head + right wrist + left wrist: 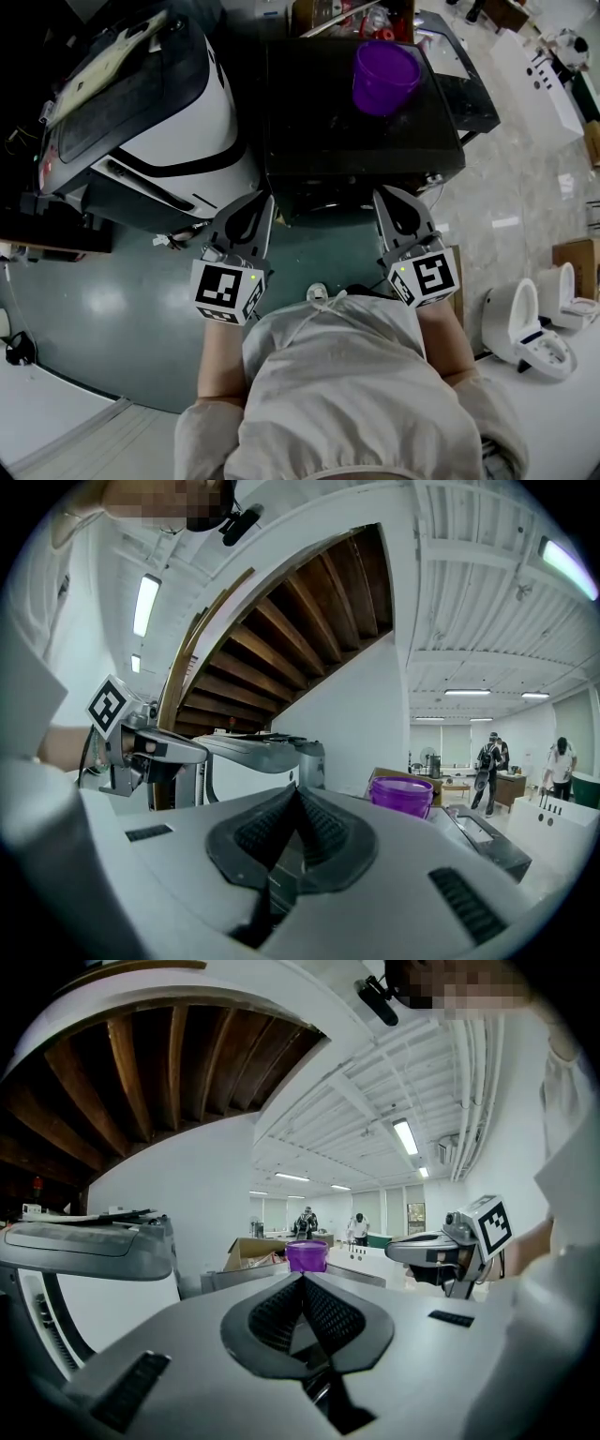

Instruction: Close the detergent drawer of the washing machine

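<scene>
Upper centre of the head view: black washing machine, front edge facing down-frame toward the person. Its detergent drawer would be on that front face, which is too steep and dark to read; can't tell whether it is in or out, or which way it runs. Upper left, just beside it: bigger white machine with a dark lid, tilted diagonally. Green floor fills the left and middle. Person's pale shirt takes the bottom centre. Purple bucket stands upright on the washer's top, toward its back right. Cardboard box behind the washer, two white toilets at right edge. Nothing sits between the claws and the washer front.

Left gripper: jaws pressed together, tips meeting, nothing between them, touching nothing. It points up-frame at the washer's lower left corner, near it but apart. Right gripper: same, jaws fully together and empty, aimed at the washer's front edge right of centre, no contact visible. Both sit side by side, held close to the body.
</scene>
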The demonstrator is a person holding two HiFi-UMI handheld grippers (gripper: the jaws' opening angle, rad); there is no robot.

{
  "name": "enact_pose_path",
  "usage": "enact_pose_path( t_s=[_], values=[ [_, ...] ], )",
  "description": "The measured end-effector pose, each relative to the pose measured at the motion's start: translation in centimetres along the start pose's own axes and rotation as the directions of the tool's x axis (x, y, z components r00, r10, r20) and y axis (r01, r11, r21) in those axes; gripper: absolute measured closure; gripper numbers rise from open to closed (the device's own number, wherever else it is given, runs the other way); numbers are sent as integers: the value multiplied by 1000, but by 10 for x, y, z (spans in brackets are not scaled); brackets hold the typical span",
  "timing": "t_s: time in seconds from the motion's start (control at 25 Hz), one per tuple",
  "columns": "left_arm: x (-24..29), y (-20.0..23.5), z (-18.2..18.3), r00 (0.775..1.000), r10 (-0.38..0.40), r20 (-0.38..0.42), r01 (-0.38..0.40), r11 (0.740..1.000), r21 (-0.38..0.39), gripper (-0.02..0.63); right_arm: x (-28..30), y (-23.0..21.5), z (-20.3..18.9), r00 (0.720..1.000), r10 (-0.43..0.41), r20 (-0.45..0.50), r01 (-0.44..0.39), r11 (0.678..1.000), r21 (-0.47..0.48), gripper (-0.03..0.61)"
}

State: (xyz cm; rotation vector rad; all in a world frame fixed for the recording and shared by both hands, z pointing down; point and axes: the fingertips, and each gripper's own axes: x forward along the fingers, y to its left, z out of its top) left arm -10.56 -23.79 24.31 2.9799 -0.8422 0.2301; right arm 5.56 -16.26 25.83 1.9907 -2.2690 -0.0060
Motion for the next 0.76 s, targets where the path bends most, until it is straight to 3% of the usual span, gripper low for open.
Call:
enact_pose_path(
  t_s=[0.32,0.76],
  values=[
    [5,-1,-4,1000,-21,-3,21,1000,-18,595,1,-2,-2,1000,-26,-7,26,999,-19,577],
    [8,-14,-4,999,-48,-3,48,999,-25,595,-2,1,-3,1000,0,-13,0,998,-55,577]
  ],
)
